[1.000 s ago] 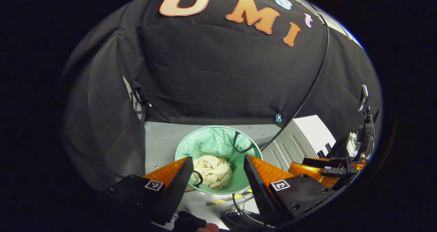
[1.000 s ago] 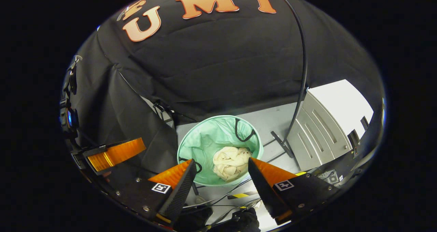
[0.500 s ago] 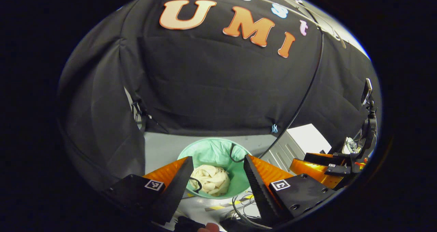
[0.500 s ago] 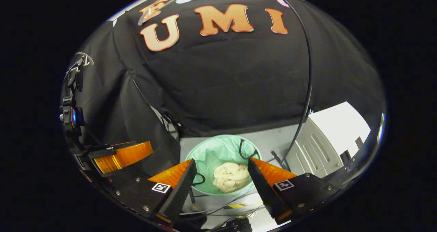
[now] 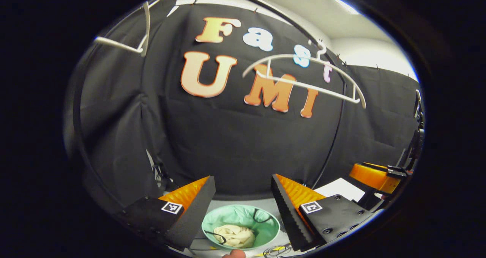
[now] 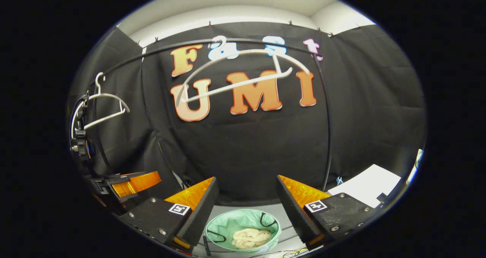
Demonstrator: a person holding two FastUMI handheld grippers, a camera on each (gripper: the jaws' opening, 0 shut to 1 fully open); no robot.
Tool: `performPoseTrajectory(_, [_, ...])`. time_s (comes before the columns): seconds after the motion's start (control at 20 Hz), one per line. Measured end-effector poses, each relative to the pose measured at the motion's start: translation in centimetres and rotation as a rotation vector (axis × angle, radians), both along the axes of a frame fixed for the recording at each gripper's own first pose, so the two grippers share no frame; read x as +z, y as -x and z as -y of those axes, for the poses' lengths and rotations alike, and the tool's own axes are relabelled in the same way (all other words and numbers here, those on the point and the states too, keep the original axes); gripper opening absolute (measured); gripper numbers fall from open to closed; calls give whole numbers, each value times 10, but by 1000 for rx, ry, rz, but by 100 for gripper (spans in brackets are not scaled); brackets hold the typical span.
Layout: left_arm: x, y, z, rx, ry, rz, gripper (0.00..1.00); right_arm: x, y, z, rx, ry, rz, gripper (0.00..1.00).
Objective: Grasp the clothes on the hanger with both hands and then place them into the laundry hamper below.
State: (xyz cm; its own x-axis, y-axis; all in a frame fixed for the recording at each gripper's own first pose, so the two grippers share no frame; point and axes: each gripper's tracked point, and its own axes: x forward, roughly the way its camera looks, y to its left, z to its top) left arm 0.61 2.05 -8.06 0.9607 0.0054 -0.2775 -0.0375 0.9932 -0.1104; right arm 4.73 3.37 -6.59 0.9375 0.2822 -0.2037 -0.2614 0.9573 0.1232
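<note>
Left gripper [image 5: 243, 197]: you held it wide open with nothing between its fingers, aimed at the booth wall above the hamper.
Right gripper [image 6: 246, 199]: you had it just as wide apart and empty.
Clothes [image 5: 234, 235]: they lay in a crumpled cream heap at the bottom of the hamper [image 5: 265, 222], well below both grippers; judged from this, the drop was done.
Handling: the cloth looked soft, light and limp, so it would sag and bunch; had you needed it again, you would have pinched a thick fold, one gripper at each side.
Hamper: round, with a thin pale green liner and black loop handles.
Hanger [image 5: 303, 84]: white, thin, rigid and bare on the rail.
</note>
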Motion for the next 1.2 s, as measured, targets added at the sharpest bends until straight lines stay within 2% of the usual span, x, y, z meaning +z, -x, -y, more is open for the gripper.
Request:
performPoseTrajectory(0.05, [15, -3, -5, 8, -8, 36, 97, 18, 1, 5, -8, -14, 34, 94])
performPoseTrajectory(0.15, [33, -1, -6, 15, -16, 90, 100, 52, 3, 16, -25, -24, 99, 94])
performPoseTrajectory(0.3, [60, 2, 3, 6, -9, 155, 97, 93, 13, 44, -71, -8, 194, 94])
performPoseTrajectory(0.35, [68, 3, 5, 2, -20, 176, 97, 98, 16, 53, -91, -3, 215, 90])
performPoseTrajectory(0.5, [90, 6, 13, -26, -44, 235, 100, 111, 25, 80, -144, 4, 243, 98])
performPoseTrajectory(0.6, [99, 9, 17, -35, -49, 259, 96, 118, 39, 105, -164, 4, 273, 94])
performPoseTrajectory(0.65, [102, 7, 19, -31, -56, 267, 94, 121, 42, 107, -171, 10, 284, 90])
performPoseTrajectory(0.7, [106, 7, 18, -21, -65, 276, 94, 123, 45, 109, -178, 18, 293, 94])
performPoseTrajectory(0.8, [116, 6, 15, 4, -88, 299, 97, 128, 47, 109, -188, 28, 303, 94])
performPoseTrajectory(0.85, [119, 6, 12, 14, -97, 310, 94, 129, 48, 108, -192, 27, 305, 94])
performPoseTrajectory(0.9, [124, 6, 11, 20, -102, 323, 97, 129, 49, 107, -201, 21, 303, 94])
performPoseTrajectory(1.2, [143, 16, -1, 62, -105, 369, 96, 128, 51, 106, -222, 21, 315, 94])
